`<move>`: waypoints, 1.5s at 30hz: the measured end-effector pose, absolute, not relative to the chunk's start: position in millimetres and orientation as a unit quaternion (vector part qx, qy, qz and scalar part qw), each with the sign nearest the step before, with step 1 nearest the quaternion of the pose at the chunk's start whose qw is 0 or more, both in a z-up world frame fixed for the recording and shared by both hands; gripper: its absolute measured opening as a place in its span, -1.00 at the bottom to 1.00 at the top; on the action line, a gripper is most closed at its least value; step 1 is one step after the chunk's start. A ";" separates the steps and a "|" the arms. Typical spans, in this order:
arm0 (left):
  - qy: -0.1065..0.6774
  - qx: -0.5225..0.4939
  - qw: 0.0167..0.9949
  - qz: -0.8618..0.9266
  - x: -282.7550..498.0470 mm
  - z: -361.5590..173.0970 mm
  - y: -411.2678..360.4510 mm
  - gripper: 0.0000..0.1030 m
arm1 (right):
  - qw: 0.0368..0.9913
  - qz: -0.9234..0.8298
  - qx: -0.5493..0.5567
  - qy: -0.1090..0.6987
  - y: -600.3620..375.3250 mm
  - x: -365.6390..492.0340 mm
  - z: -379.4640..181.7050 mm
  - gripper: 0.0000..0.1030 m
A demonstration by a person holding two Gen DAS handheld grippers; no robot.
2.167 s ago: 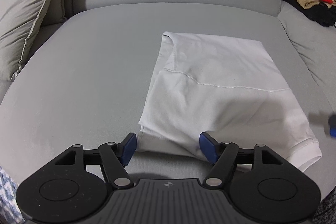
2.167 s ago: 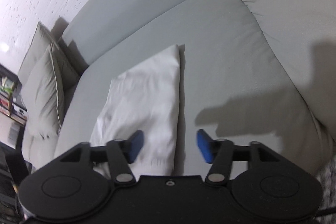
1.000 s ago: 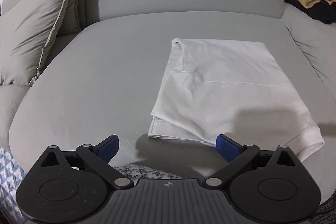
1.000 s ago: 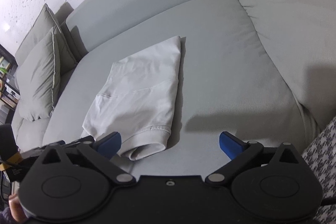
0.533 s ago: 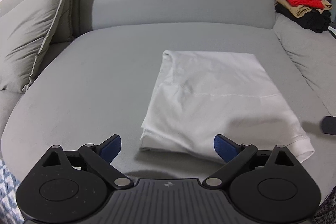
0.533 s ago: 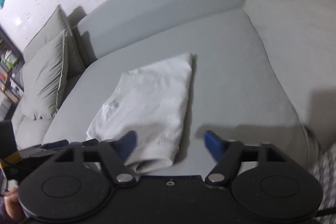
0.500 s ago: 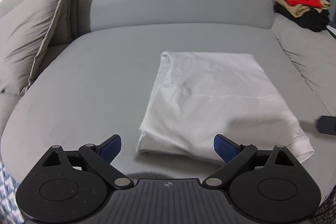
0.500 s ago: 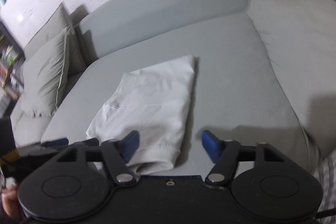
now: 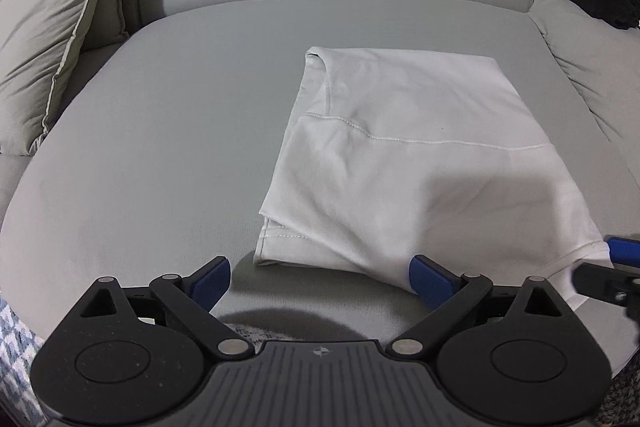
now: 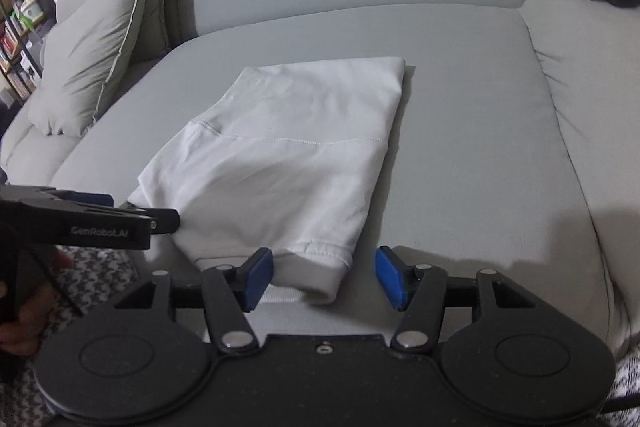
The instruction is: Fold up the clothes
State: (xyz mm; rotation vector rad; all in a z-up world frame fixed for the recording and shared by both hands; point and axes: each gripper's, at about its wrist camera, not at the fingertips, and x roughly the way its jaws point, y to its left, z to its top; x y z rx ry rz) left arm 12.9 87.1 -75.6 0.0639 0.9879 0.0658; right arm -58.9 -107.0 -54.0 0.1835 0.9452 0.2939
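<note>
I see left claw (image 9: 320, 281) spread wide, right claw (image 10: 325, 277) half open, both empty at white garment (image 9: 404, 163) near edge. Left claw housing reads "GenRobot.AI".

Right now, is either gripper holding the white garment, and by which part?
Neither. The left gripper and right gripper are both open at the near edge of the folded white garment, straddling its corners but not clamped.
</note>
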 end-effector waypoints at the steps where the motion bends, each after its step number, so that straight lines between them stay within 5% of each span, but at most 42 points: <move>1: 0.472 0.033 0.881 0.032 11.7 -75.2 86.4 0.89 | 0.875 0.141 0.100 0.452 -110.5 -60.8 -51.7 0.23; 7: 0.454 0.031 0.890 0.021 7.9 -71.3 89.3 0.87 | 0.871 0.138 0.165 0.442 -129.2 -64.9 -43.8 0.70; 27: 0.433 -0.019 0.901 0.024 15.9 -40.5 125.8 0.89 | 0.853 0.127 0.264 0.433 -148.5 -39.2 -37.0 0.98; 38: 0.448 -0.096 0.889 0.007 64.2 -47.6 179.8 0.78 | 0.801 0.119 0.375 0.450 -176.5 3.0 -72.8 0.97; 45: 0.511 -0.218 0.830 -0.052 93.3 -88.0 206.6 0.61 | 0.759 0.133 0.442 0.459 -186.9 31.1 -100.6 0.65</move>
